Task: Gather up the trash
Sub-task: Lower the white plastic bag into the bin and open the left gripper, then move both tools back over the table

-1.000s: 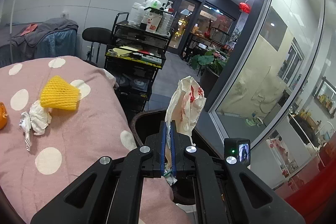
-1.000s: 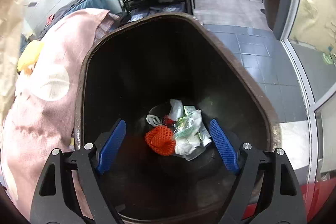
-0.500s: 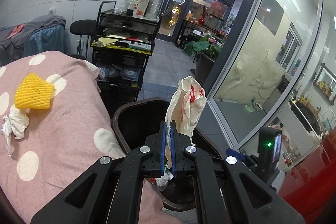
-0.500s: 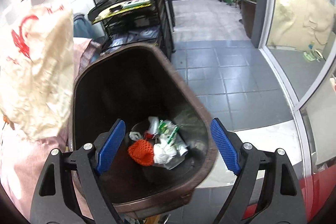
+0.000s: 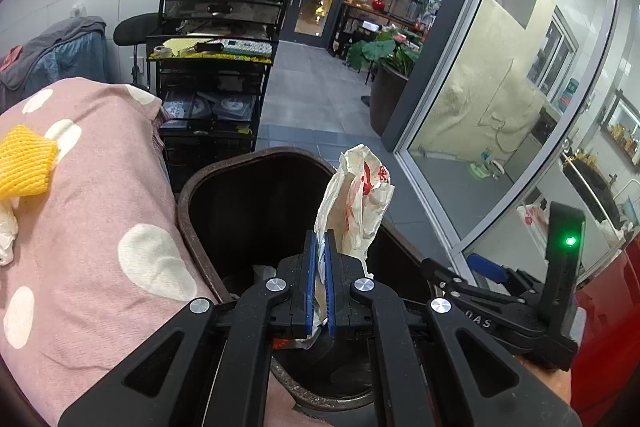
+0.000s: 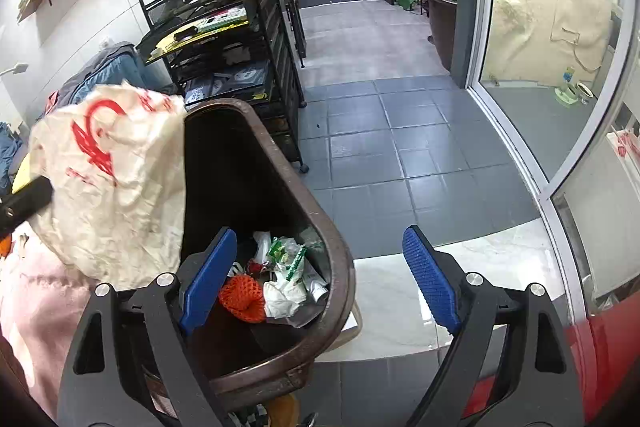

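Over the dark brown plastic bin [image 5: 248,195], already holding wrappers and orange netting [image 6: 242,297], the left claw [image 5: 319,283] pinches a crumpled white red-printed bag [image 5: 356,199], the right claw [image 6: 316,281] gapes empty, and yellow foam netting [image 5: 24,165] waits on the pink spotted bed [image 5: 100,227].

We grip a crumpled white plastic bag with red print [image 5: 356,203] between the blue fingers [image 5: 309,279] of our left gripper [image 5: 318,283], above the dark brown plastic trash bin [image 5: 192,195]. Beside the bin lies a pink polka-dot cloth [image 5: 92,211] bearing a yellow foam fruit net [image 5: 24,165]. Our right gripper [image 5: 486,267] shows at lower right.
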Tool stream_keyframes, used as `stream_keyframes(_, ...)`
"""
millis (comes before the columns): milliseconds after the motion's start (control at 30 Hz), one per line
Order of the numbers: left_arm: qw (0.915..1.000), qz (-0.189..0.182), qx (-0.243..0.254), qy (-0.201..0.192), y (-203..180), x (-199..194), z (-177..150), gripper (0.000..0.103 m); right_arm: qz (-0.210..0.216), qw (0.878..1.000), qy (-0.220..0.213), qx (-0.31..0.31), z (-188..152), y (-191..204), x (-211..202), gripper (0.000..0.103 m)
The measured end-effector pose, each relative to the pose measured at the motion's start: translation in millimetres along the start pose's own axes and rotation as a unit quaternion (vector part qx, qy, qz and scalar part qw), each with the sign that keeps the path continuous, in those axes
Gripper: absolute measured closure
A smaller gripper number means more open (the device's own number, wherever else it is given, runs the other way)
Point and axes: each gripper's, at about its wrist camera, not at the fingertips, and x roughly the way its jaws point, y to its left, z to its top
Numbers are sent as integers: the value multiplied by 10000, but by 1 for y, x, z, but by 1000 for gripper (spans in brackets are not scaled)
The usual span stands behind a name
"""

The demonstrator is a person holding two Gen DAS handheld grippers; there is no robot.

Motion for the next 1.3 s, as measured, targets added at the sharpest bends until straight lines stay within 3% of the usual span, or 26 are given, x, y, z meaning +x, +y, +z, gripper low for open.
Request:
stream_keyframes(367, 9987, 276, 320, 295, -13, 29, -5, 97, -122, 9998, 11, 144, 2, -15, 0, 18)
stream_keyframes(433, 9978, 347, 411, 397, -15, 36, -6, 87, -156, 9997, 28, 163, 2, -17, 1, 17)
stream_keyframes(500, 9972, 406, 457, 426, -15, 40, -7, 51, -197, 9997, 21, 165, 3, -18, 1, 14)
stream_keyframes(567, 9972, 462, 480, 348, -14, 39, -7, 34, -224, 9996, 23, 156, 2, -20, 1, 13)
stream_keyframes(700, 9973, 426, 512, 295, -16, 34, -10, 22, -277, 9995, 15, 165, 3, -24, 1, 13)
stream_keyframes(1000, 9968, 492, 632, -54, -21, 8, -13, 9, -233, 9997, -21, 94, 5, -18, 1, 12)
stream_keyframes(1300, 9953, 635, 598, -415, -14, -29, -20, 6, 85, 9997, -200, -107, 4, 7, -9, 10)
